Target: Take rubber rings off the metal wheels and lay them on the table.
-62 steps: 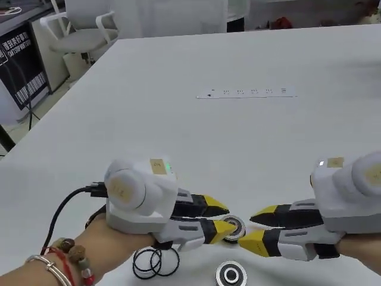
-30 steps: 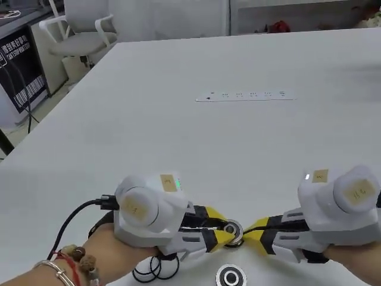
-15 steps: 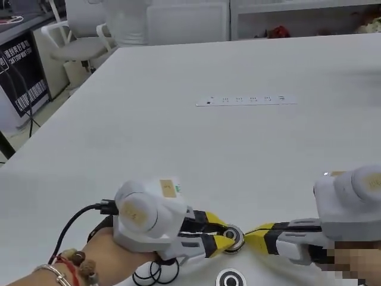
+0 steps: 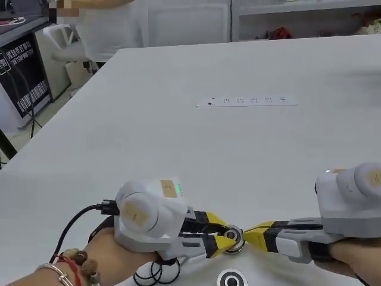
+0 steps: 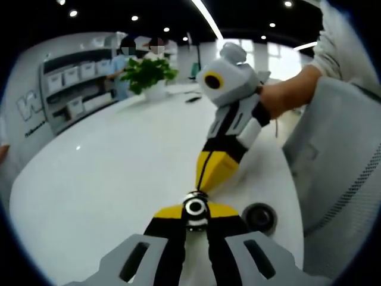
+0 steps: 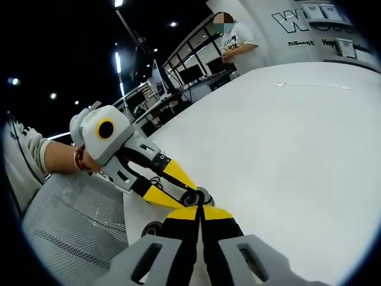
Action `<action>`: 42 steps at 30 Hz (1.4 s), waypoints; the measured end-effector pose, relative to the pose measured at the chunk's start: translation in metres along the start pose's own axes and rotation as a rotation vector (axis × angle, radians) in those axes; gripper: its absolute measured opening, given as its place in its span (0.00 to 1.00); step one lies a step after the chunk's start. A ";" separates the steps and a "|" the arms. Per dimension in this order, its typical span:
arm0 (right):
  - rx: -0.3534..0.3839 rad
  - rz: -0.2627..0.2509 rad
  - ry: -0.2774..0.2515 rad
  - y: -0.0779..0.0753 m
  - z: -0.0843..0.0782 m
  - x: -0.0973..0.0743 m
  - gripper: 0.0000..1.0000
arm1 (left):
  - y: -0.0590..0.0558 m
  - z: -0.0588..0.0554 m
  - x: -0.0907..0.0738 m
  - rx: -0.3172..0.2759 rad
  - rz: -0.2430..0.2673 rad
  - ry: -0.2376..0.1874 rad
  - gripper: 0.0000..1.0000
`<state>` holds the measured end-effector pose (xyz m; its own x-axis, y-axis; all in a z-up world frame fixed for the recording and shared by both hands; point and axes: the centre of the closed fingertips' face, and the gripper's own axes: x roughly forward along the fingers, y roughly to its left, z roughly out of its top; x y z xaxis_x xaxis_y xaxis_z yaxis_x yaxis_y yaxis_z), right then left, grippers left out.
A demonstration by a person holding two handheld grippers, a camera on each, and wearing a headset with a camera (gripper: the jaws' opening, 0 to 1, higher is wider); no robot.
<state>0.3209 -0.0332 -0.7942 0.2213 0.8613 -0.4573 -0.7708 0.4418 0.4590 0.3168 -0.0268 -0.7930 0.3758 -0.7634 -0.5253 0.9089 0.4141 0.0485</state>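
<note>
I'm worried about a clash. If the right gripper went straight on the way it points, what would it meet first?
The small silver metal wheel clamped by the left gripper. The right gripper sits right at it; whether they touch is unclear.

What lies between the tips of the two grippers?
A metal wheel, clamped in the left gripper; the right gripper reaches it. Seen in head view.

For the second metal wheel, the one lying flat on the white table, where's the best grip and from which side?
Probably across its outer rim, coming straight down from above. The round metal wheel lies flat on the white table with its hub facing up, so opposite rim edges are what two jaws can close on.
</note>
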 end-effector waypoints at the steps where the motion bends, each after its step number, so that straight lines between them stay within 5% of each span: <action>1: -0.002 0.000 0.000 0.001 0.000 0.000 0.00 | 0.000 0.000 0.000 0.000 0.000 0.000 0.13; 21: -0.082 0.010 0.021 0.009 0.005 0.004 0.00 | -0.001 0.000 0.000 0.001 0.002 0.000 0.13; 26: -0.082 0.066 -0.017 0.024 0.017 0.005 0.00 | -0.002 0.000 0.000 0.004 0.003 0.000 0.13; 29: -0.154 0.027 0.023 0.018 0.014 0.005 0.00 | -0.002 0.000 0.000 0.002 0.004 -0.002 0.13; 42: -0.077 0.041 0.006 0.016 0.013 -0.003 0.00 | -0.001 -0.001 0.000 -0.043 0.006 0.010 0.14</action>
<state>0.3155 -0.0254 -0.7748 0.1852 0.8765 -0.4443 -0.8225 0.3857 0.4179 0.3155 -0.0266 -0.7936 0.3797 -0.7558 -0.5334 0.8978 0.4401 0.0156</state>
